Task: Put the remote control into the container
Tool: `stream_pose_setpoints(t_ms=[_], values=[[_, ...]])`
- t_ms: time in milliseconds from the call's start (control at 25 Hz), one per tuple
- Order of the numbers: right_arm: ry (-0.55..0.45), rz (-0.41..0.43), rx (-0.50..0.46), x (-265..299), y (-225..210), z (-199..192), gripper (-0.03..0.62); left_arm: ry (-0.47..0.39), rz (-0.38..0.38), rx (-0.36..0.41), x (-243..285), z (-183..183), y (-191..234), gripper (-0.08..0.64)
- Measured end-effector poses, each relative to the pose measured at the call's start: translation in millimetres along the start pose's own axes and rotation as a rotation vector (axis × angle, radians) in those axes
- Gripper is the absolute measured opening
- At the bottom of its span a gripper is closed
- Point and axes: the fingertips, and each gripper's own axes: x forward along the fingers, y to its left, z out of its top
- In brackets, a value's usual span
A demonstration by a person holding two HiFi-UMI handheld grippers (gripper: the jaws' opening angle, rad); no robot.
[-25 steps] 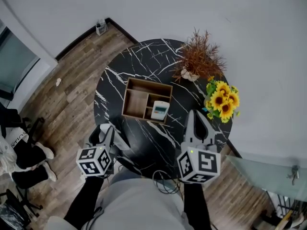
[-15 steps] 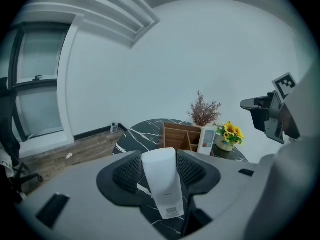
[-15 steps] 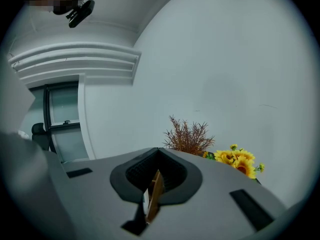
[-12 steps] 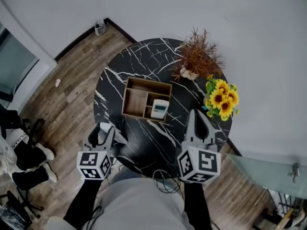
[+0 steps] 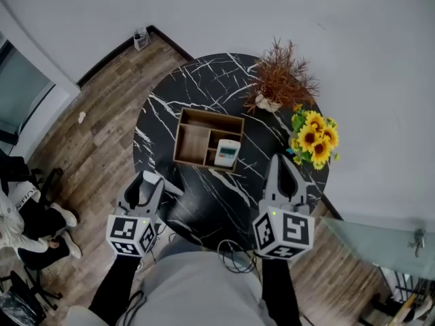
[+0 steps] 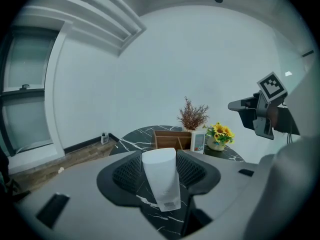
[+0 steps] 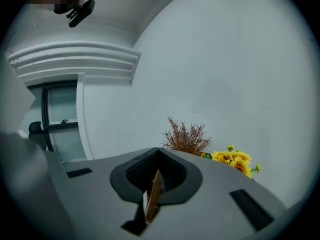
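The white remote control [image 5: 227, 153] stands upright in the right-hand compartment of the wooden container [image 5: 178, 141] in the middle of the round table. It shows again in the left gripper view as the remote [image 6: 198, 141] in the container [image 6: 170, 138]. My left gripper [image 5: 153, 180] hovers at the table's near-left edge, well short of the container. In its own view a white flat piece sits between the black mesh pads of the left gripper [image 6: 160, 184], and the jaw gap is unclear. My right gripper [image 5: 280, 160] is shut, holds nothing and hangs over the near-right part of the table.
The black marble table [image 5: 204, 80] also carries a dried brown plant [image 5: 282, 80] and a pot of sunflowers [image 5: 314, 141] at its right rim. A person's legs and shoes [image 5: 47, 216] are at the far left on the wood floor. A glass surface [image 5: 367, 250] lies at lower right.
My left gripper has risen a little and rolled, so its marker cube faces differently. The right gripper and the remote have stayed put.
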Motion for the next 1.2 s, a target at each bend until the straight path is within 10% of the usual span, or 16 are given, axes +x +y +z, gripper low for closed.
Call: stream_pose_setpoints(t_ms=[1200], values=[[0.009,-0.031,-0.039,-4.4,-3.6,-1.9,0.005,-0.199,-0.105,-0.031,-10.3,118.4,-6.4,0.224]])
